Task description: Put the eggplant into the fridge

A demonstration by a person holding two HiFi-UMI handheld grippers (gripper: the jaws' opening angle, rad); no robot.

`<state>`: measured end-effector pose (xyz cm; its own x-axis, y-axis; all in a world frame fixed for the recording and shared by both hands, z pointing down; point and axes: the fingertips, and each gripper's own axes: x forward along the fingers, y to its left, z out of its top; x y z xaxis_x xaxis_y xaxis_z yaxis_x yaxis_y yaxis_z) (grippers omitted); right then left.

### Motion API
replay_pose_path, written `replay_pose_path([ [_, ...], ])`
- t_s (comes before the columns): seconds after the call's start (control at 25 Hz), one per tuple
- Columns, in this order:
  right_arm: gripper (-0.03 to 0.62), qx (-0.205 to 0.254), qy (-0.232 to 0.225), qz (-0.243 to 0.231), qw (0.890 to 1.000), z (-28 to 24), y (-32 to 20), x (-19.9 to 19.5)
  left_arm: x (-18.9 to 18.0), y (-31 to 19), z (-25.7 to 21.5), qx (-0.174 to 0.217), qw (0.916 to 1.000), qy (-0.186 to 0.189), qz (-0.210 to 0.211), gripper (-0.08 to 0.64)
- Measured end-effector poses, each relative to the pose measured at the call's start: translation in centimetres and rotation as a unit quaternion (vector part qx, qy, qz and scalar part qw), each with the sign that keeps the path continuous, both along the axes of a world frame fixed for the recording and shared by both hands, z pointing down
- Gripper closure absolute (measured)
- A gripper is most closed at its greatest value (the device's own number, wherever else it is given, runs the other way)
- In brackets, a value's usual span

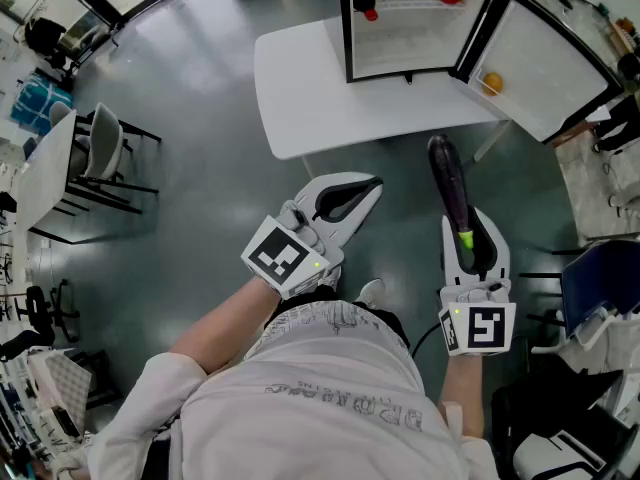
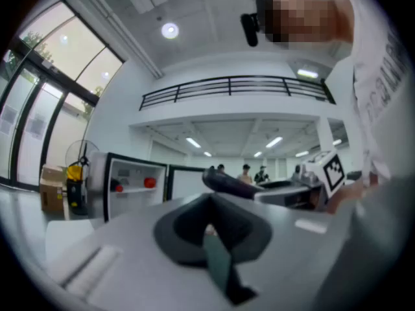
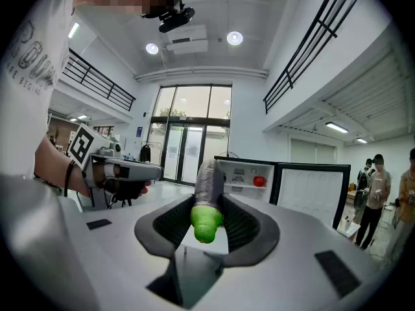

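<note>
Between the jaws of the right gripper (image 1: 472,230), the long dark-purple eggplant (image 1: 450,183) is pinched at its green stem end, so its body is aimed at the small open black-framed fridge (image 1: 400,43) on the white rounded surface (image 1: 300,88). Bare floor is seen before the surface edge, and the swung-out white door (image 1: 540,63) bounds the approach on the right. The left gripper (image 1: 372,185) is held empty, pressed together.

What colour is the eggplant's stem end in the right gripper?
Bright green stem on the dark purple eggplant; clearest in the right gripper view.
</note>
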<state>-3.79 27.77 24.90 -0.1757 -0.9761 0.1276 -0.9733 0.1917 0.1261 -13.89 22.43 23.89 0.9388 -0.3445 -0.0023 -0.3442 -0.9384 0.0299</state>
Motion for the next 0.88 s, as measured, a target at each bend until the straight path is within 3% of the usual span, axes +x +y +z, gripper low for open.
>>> replay_pose_path([
  [0.88,0.462,0.005,-0.036,0.012,0.999,0.9,1.6,2.2,1.3,1.1,1.4,-0.014,0.9998,-0.010,-0.010,0.552],
])
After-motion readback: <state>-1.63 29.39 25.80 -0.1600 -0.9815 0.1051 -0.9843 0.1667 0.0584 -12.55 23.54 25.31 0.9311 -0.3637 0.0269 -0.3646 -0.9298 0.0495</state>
